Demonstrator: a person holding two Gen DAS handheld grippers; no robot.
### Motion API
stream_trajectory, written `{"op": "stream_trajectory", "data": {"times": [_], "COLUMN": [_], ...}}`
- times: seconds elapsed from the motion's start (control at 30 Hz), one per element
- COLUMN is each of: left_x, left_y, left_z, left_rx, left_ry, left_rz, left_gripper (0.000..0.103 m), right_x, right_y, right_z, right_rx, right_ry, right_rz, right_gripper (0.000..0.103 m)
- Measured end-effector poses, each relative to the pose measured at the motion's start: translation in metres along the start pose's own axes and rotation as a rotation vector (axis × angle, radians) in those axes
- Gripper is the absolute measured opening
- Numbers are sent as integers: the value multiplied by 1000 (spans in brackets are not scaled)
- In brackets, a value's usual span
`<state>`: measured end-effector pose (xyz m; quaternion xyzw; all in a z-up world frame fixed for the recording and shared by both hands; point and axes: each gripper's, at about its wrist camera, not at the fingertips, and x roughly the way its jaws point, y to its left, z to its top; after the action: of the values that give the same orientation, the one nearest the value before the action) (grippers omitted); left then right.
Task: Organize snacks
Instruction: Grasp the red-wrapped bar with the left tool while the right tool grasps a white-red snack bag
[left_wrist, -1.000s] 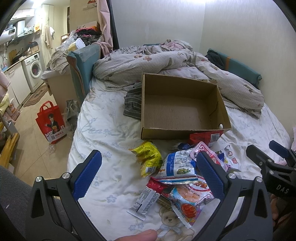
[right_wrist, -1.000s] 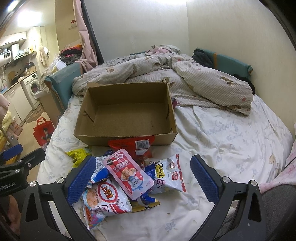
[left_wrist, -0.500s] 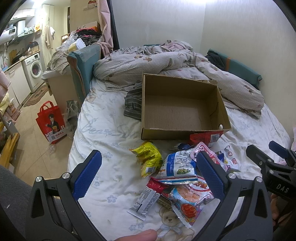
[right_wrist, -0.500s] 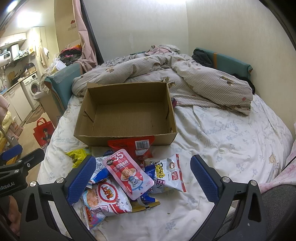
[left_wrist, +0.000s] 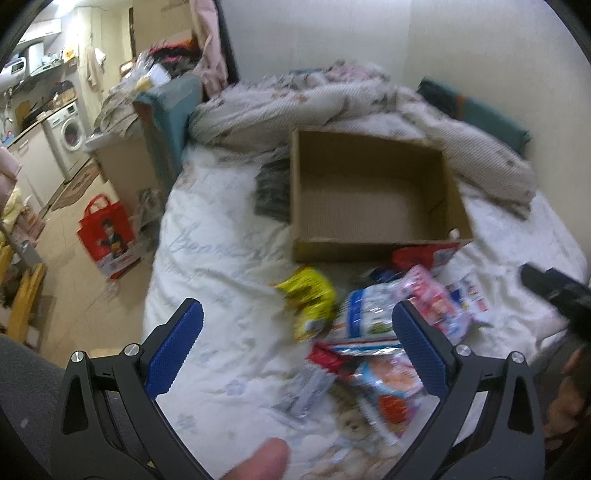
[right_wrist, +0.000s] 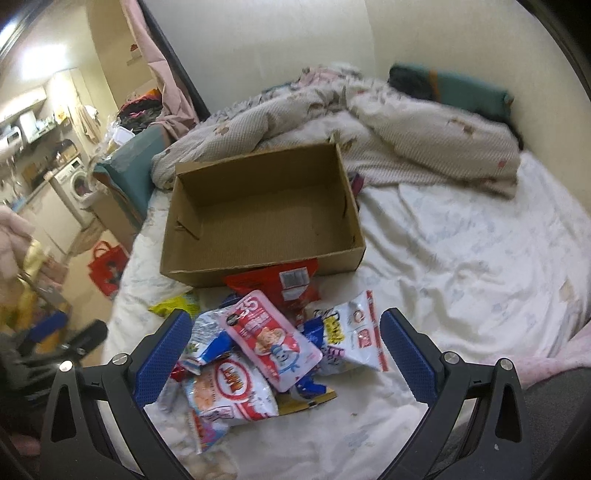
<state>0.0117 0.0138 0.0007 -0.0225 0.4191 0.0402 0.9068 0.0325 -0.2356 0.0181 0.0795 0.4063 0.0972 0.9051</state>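
Left wrist view, blurred: left gripper spread wide, empty, above the bed sheet. Snack packets piled just in front of the cardboard box; a yellow packet at the pile's left edge. Fingertip at the bottom edge.

Right wrist view: right gripper spread wide, empty, over the same pile. Pink packet on top, red packet touching the box's front wall. Nothing lies inside the box.
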Motion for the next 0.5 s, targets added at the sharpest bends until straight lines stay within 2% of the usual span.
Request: {"op": "stream_trajectory", "data": {"times": [0.1,0.2,0.3,0.47,0.5], "left_x": [19,49,81,107,115], "left_y": [17,21,18,-21,-30], "left_z": [4,-5,-28,-50,-55], "left_rx": [-34,7,24,183,228], "left_ry": [106,256,428,522,534], "left_rz": [24,80,43,-12,-6], "left_gripper": [101,101,100,91,83], "right_x": [3,9,17,21,22], "right_y": [-15,-26,-31,-27,-27], "right_z": [5,2,-1,-3,-3], "right_rx": [50,103,133,111,109], "right_ry": [35,68,116,136,138], "right_rz": [13,-6,0,6,10], "right_gripper": [103,103,103,103,103]}}
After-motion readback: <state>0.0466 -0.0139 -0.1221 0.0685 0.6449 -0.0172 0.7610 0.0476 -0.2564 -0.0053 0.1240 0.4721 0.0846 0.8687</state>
